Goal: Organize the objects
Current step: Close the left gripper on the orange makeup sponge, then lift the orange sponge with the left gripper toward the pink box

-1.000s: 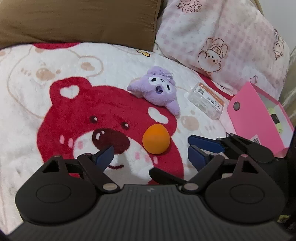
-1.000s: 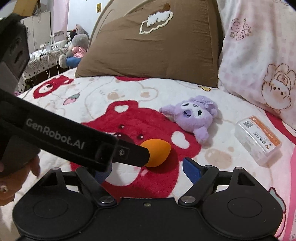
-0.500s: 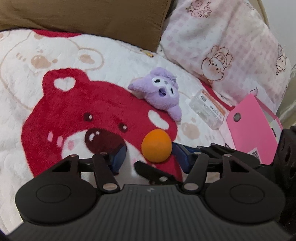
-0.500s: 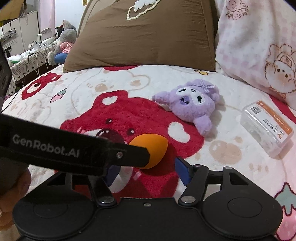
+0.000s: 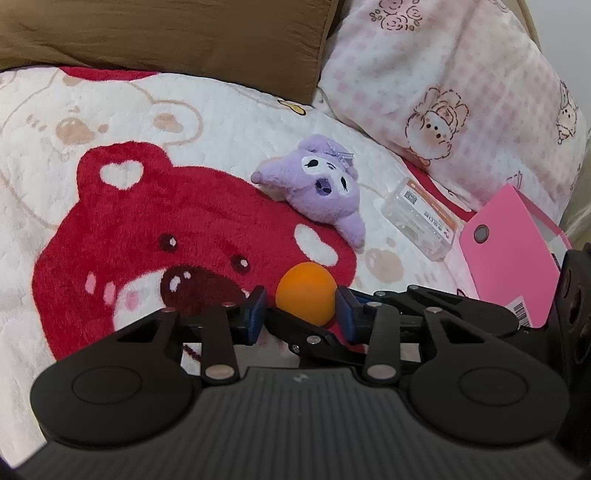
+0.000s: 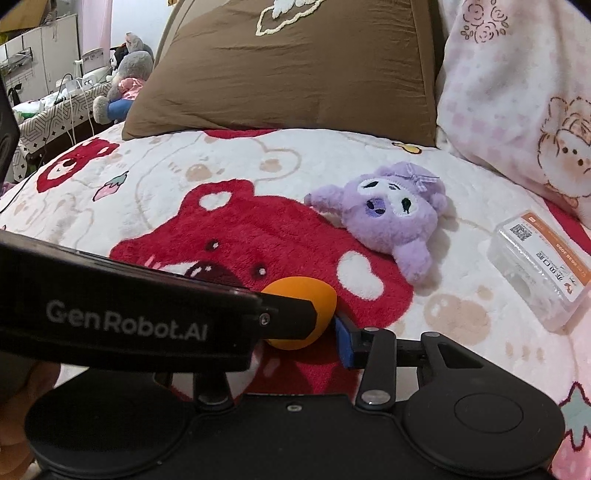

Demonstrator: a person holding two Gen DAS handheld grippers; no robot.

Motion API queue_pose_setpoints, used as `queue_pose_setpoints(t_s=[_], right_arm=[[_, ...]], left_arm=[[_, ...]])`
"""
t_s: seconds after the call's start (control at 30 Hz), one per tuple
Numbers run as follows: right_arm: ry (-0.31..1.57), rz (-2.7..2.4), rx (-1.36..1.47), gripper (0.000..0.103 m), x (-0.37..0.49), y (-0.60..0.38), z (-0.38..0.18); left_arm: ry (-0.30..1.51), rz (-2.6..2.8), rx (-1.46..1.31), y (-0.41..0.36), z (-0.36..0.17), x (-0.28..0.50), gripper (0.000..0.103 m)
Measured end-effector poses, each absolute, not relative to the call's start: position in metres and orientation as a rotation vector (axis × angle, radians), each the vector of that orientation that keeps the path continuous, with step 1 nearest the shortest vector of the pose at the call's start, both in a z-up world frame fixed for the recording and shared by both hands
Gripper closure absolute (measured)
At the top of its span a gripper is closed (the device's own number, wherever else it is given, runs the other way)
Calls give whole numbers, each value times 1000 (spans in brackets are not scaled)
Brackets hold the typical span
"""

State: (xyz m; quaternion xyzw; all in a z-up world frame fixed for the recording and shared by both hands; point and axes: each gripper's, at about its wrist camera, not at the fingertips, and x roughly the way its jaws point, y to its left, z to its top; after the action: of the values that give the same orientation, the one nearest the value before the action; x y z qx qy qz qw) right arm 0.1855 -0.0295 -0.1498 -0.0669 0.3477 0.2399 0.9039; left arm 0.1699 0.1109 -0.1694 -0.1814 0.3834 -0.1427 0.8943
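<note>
An orange egg-shaped sponge [image 5: 306, 293] lies on the red bear print of the blanket [image 5: 110, 229]. My left gripper [image 5: 301, 312] has the sponge between its blue pads and its jaws are closing. The right pad touches the sponge and a narrow gap shows at the left pad. My right gripper [image 6: 301, 339] reaches in from the right, its jaws also closing around the same sponge [image 6: 317, 295]. One blue pad sits at the sponge's right edge. The other is hidden behind the left gripper's black body [image 6: 122, 317].
A purple plush toy [image 5: 325, 192] lies just beyond the sponge. Right of it is a clear plastic box with an orange label [image 5: 421, 221], then an open pink box [image 5: 509, 251]. Brown pillow [image 5: 166, 33] and pink patterned pillow [image 5: 461, 92] stand behind. A hand [image 6: 22, 406] shows at lower left.
Both grippers have drawn in on the orange sponge and their jaws have narrowed from wide apart to close beside it. The sponge has stayed in place.
</note>
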Motion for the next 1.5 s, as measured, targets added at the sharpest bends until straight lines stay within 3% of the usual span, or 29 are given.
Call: queue_pose_setpoints(t_s=[0.07,0.1,0.57,1.0,1.5], right_arm=[[720,495,-135,57,186,-29,-149],[719,495,-142,57,185,-29,-148],[696,467,-203,58,161,-37,-142],[810,443,-186,58,129,-61,-120],[857,452,-157,57,87,-79,-81]], left_arm=[[788,-300,-357,109,-167,169,67],[782,-308,-348,108,-165,168,73],[883,-350,-233,81,-147,161,74],[1011,-389,-255,57,-125,138,74],[1006,-442,-251,44,-83,90,74]])
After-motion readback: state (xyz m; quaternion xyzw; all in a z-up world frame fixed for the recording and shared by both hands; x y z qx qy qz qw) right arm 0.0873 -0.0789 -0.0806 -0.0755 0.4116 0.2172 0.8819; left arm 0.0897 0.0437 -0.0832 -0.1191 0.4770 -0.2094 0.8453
